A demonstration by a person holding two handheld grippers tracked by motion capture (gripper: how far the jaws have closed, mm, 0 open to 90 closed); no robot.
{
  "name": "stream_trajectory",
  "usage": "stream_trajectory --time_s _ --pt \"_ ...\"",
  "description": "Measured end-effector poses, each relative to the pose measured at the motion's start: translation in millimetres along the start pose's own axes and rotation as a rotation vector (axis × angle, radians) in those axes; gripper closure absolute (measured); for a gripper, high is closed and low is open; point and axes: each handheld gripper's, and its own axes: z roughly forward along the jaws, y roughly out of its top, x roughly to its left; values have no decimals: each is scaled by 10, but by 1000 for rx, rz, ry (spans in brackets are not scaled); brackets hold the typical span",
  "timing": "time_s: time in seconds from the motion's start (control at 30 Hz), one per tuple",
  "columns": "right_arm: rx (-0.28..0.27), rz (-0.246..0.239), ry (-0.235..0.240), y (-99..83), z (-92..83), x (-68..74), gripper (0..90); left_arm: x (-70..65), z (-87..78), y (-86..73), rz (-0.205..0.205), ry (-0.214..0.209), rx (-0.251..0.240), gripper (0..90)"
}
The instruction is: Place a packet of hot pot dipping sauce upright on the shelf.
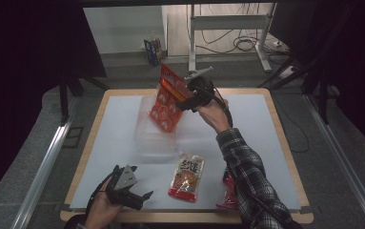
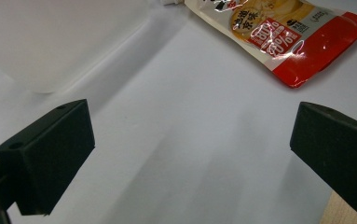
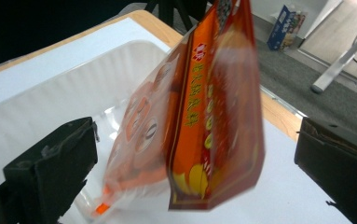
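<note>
1. Three snack packets show in the high view, all placed here against the clear plastic tray (image 1: pixel 154 138) on the white table (image 1: pixel 118 119). An orange packet (image 1: pixel 167 101) hangs in the air over the tray's far right corner, beside the right gripper (image 1: pixel 186 98); whether the jaws touch it cannot be told from here. A red-and-white packet (image 1: pixel 187 177) lies flat just nearer than the tray's near right corner. A red packet (image 1: pixel 228 191) lies further right of that, partly hidden by the plaid sleeve (image 1: pixel 249 176). The left gripper (image 1: pixel 139 198) rests nearer than the tray's left side, by the table's near edge.
2. From the left gripper view, its jaws stand wide apart with bare table between them; the tray (image 2: pixel 55 42) sits at upper left, and the red-and-white packet (image 2: pixel 283 37) at upper right.
3. From the right gripper view, its jaws stand well apart, and the blurred orange packet (image 3: pixel 199 121) hangs between them over the tray (image 3: pixel 97 79), touching neither.
</note>
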Motion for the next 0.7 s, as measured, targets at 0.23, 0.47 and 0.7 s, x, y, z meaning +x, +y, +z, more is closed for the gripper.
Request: stream_trajectory --time_s 0.23,0.47,0.7 --pt "-22 -28 9 -93 -136 56 0 -4 4 0 3 1 0 0" --pt "32 -54 21 -297 -164 121 8 -10 9 1 7 3 3 0" --pt "41 -52 30 -475 -206 172 24 -13 14 2 15 4 7 0"
